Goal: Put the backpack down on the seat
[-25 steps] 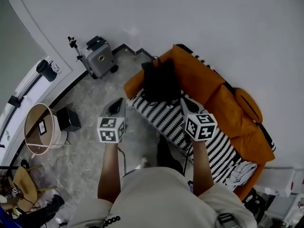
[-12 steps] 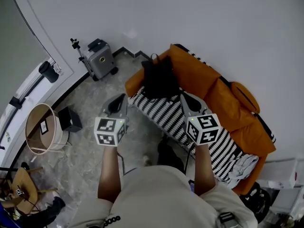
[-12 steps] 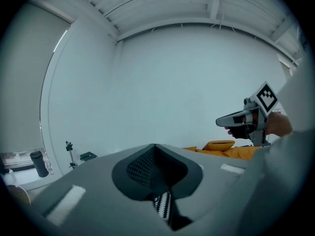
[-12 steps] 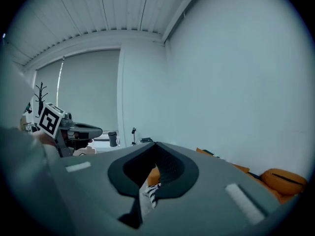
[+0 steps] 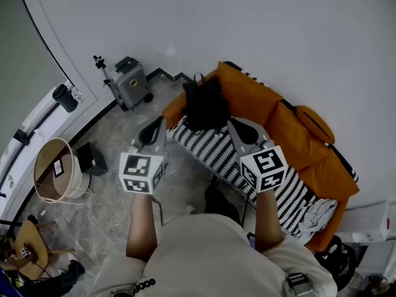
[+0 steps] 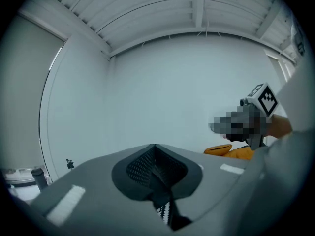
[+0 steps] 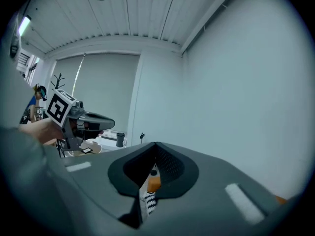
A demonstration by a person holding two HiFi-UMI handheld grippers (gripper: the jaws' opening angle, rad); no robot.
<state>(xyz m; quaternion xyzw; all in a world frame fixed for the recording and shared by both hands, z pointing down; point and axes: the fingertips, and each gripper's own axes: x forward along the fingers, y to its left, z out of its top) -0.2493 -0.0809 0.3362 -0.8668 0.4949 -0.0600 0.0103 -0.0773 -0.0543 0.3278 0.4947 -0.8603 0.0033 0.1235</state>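
On the sofa's (image 5: 263, 107) upper-left end, as the head view has it, the pack (image 5: 204, 104) sits on the seat. It's slumped into the corner betw. arm and backrest, lower edge on the striped throw (image 5: 213, 153). Task looks done or nearly so; neither gripper touches it.

Left gripper (image 5: 154, 129): jaws together, nothing betw. them. Its own view shows the pads meeting w/ only wall beyond. Right gripper (image 5: 237, 127): same — jaws together, empty, w/ a sliver of throw and orange cushion seen through the gap below the tips. Both are held up in front of the person, tips pointing toward the pack but apart from it.

Handling, as a guess: soft black fabric that sags rather than stands, so it would fold if pinched by the body. Weight prob. moderate; can't tell how full it is. Not fragile, not slippery. Best hold is the top loop (image 5: 199, 77) sticking up at its far edge, or a shoulder strap — straps not made out here.

Vs a sec ago: both grippers have drawn back a little toward the person, marker cubes lower in frame, tips farther from the pack. Pack hasn't shifted on the seat; the rest is slight head motion.
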